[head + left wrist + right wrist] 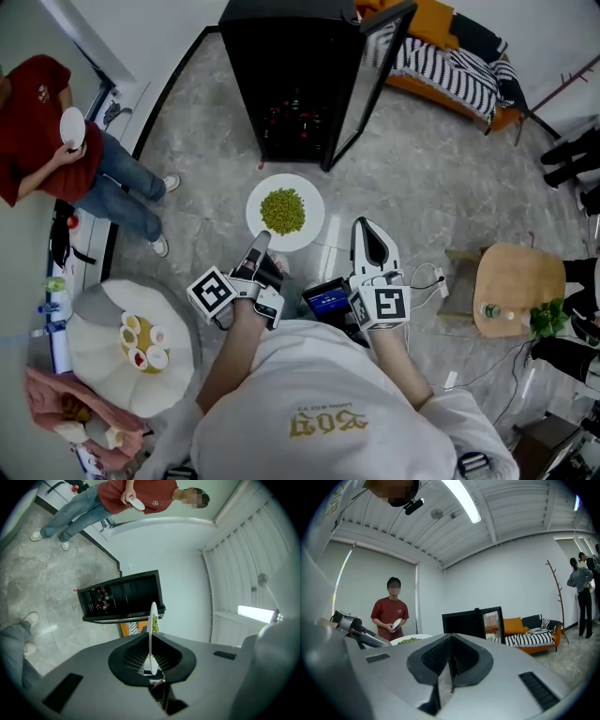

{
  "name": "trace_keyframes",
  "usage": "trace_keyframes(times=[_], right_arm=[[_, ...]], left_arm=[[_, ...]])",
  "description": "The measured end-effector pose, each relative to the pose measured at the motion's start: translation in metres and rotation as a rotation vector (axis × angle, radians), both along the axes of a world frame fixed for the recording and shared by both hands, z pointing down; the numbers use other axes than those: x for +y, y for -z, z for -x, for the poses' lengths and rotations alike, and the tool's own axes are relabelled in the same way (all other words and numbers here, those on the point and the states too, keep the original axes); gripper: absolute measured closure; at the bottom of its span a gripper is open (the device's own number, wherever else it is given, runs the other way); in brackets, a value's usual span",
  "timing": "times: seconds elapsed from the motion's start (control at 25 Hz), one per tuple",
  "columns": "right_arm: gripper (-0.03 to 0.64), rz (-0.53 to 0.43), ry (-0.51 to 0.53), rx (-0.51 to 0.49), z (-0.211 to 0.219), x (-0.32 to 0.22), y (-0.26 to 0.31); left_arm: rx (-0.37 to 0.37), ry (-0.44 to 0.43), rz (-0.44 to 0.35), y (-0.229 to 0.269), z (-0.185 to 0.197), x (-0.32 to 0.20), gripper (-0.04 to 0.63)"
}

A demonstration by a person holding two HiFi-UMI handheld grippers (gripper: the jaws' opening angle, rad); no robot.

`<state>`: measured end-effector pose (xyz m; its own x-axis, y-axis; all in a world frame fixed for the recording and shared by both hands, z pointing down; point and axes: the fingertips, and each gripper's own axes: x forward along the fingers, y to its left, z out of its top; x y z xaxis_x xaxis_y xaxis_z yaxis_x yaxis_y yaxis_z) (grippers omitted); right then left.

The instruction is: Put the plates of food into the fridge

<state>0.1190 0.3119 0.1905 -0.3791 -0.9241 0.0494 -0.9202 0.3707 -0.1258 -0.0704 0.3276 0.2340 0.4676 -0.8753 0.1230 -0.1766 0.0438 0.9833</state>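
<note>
Nearest: left gripper (pixel 259 246), jaws clamped on the near rim of the plate (pixel 286 212). In the left gripper view the plate (pixel 153 620) shows edge-on between the jaws of the left gripper (pixel 151 660) and runs straight out ahead of them.

Right gripper (pixel 366 230): jaws together with nothing between them, as its own view of the right gripper (pixel 450 660) confirms. It sits just beside the plate's right edge and apart from it. The left is therefore the carrying hand.

Plate contents: one heap of green peas (pixel 282 209) at the centre, with a bare white rim all round. It is carried level above the floor and supported at one edge only.

Ahead of the left gripper, beyond the plate: fridge (pixel 281 66), black, with its door (pixel 370 80) swung open on the right. The opening faces the plate. A few small items inside, possibly bottles or cans, are too small to tell apart.

Judgement: the coming move is a straight push forward from the jaws, far rim first, keeping level.

Left of and behind the left gripper: white round table (pixel 98 370) bearing several small dishes of food (pixel 141 342), not yet carried over.
</note>
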Motion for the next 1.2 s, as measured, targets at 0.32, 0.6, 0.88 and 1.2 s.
trace_keyframes(times=[0.32,0.6,0.88,1.2], right_arm=[[0.609,0.005,0.012,0.008,0.006,-0.023,-0.005],[0.609,0.039,0.021,0.021,0.018,-0.097,-0.017],[0.609,0.004,0.009,0.030,0.022,-0.113,-0.011],[0.609,0.010,-0.047,0.044,0.031,-0.193,-0.008]], left_arm=[[0.014,0.016,0.006,-0.005,0.005,-0.024,0.578],[0.027,0.016,0.040,-0.014,0.013,-0.097,0.578],[0.012,-0.013,0.013,-0.006,0.016,-0.118,0.578],[0.024,-0.060,0.040,-0.008,0.029,-0.203,0.578]])
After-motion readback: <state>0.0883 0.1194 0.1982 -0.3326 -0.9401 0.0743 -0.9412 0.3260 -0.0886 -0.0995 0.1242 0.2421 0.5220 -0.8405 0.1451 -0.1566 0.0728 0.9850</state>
